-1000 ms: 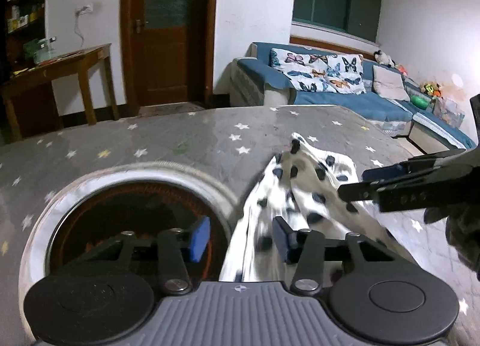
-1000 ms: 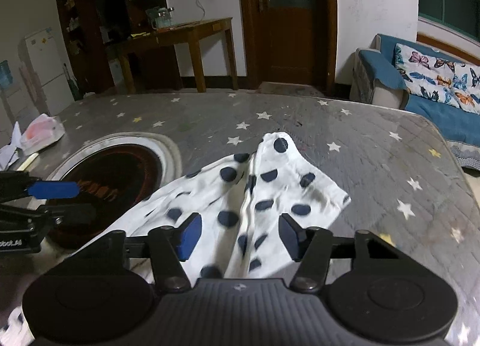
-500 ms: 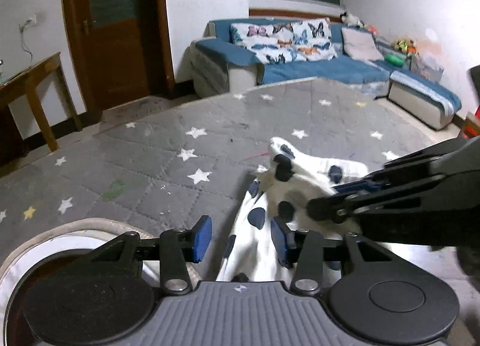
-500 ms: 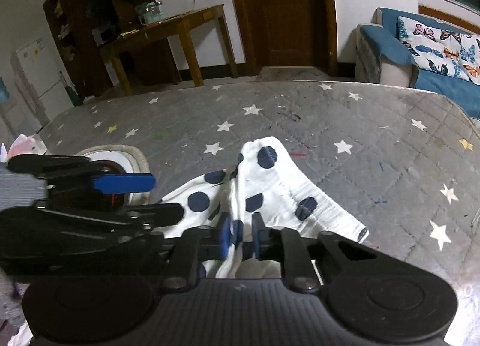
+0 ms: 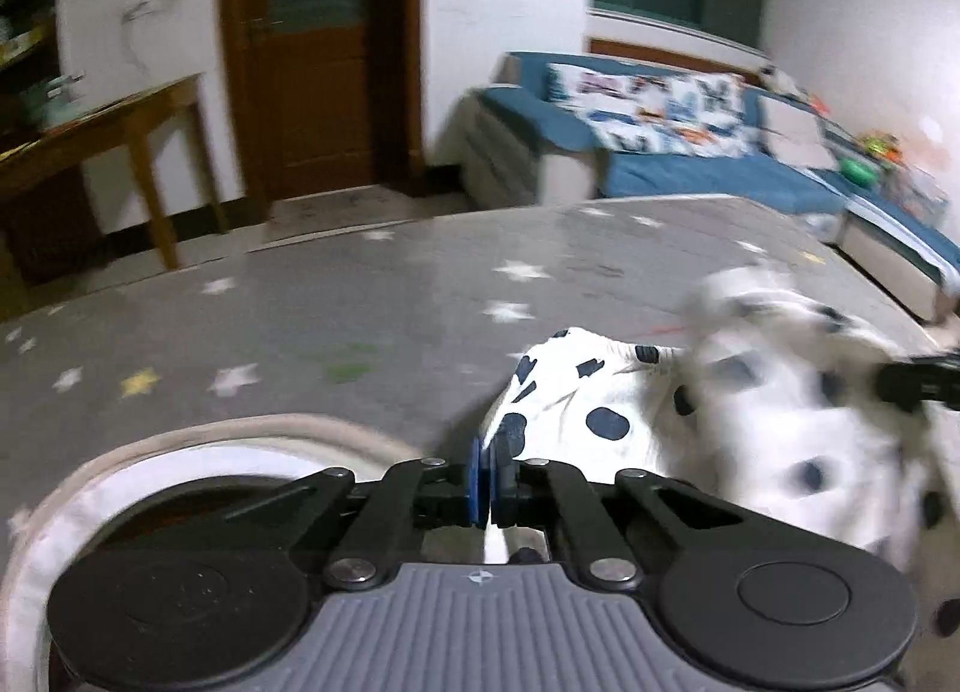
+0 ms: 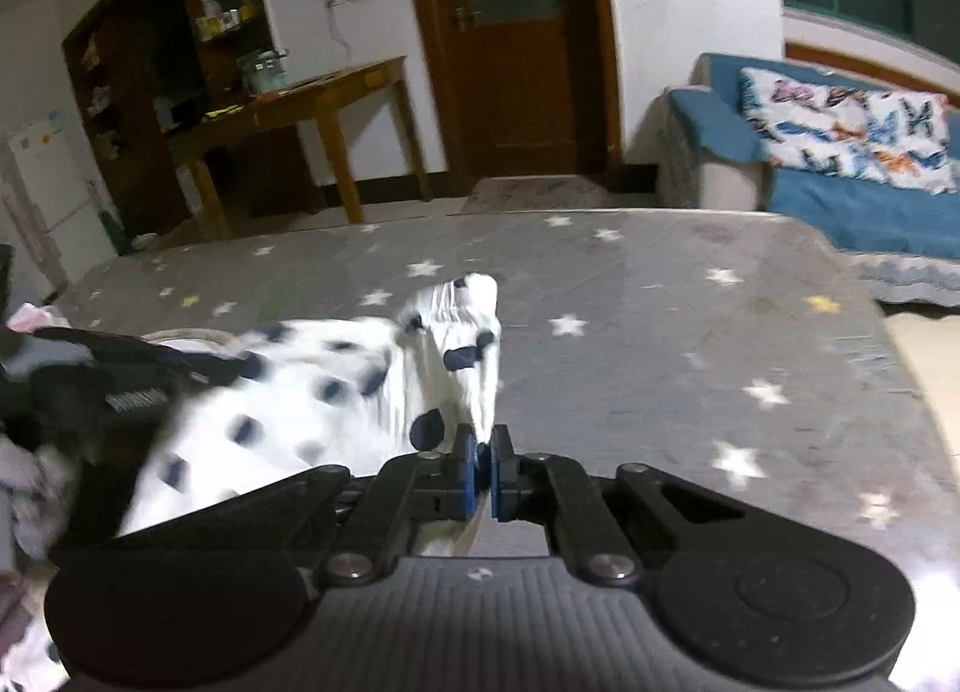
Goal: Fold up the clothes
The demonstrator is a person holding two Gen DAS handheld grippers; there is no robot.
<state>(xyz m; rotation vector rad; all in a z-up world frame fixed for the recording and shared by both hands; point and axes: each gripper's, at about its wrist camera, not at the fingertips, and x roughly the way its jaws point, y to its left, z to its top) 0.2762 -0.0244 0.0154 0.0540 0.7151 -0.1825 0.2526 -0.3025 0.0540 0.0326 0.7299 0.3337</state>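
A white garment with dark blue dots (image 5: 708, 422) hangs lifted above the grey star-patterned table top (image 5: 372, 308). My left gripper (image 5: 487, 479) is shut on one edge of it, blue pads pressed together with cloth pinched between. My right gripper (image 6: 480, 473) is shut on another edge of the same garment (image 6: 336, 392), which stretches away to the left, blurred by motion. The right gripper (image 5: 918, 380) shows at the far right of the left wrist view, and the left gripper (image 6: 114, 386) at the left of the right wrist view.
A round dark opening with a pale rim (image 5: 198, 452) sits in the table near the left gripper. Beyond the table stand a wooden side table (image 6: 300, 110), a brown door (image 6: 510, 38) and a blue sofa (image 6: 840, 152). Crumpled pale cloth (image 6: 30, 476) lies at the left edge.
My left gripper went from open to shut on the garment's edge. The right gripper, shut half a second ago, stayed shut. The garment has risen off the table and spread between the two grippers.
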